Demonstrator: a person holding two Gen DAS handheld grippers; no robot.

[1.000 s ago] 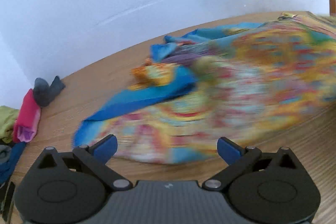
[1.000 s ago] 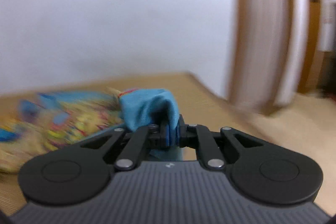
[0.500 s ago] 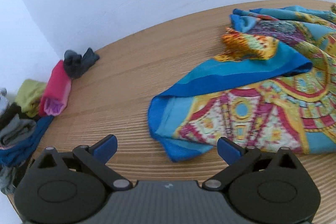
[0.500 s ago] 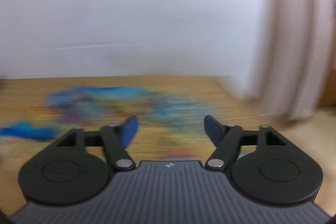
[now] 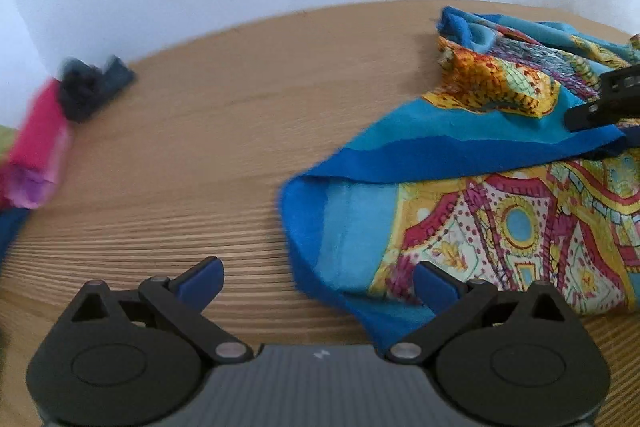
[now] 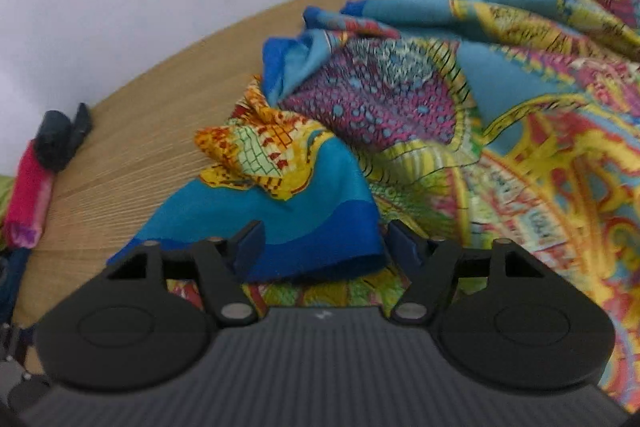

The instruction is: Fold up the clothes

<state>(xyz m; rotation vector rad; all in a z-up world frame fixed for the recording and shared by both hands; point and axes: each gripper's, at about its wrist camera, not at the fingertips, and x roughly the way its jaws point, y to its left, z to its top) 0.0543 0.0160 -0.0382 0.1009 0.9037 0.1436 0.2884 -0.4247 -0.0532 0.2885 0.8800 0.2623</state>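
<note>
- a bright patterned scarf [image 6: 420, 115] with a blue border lies crumpled across the right part of the wooden surface [image 5: 224, 147], one edge folded back over the print.
- the right gripper [image 6: 322, 241] points down at that folded blue edge; its jaws are closing with the fold between them, the pads not yet pressing on it.
- the left gripper [image 5: 318, 281] sits low over the scarf's near-left corner; its jaws are spread wide and closing, with the blue corner between them, untouched.
- near the wall on the left sit a pink folded cloth [image 5: 38, 147] and a dark rolled one [image 5: 90, 87], touching each other, well apart from the scarf.
</note>
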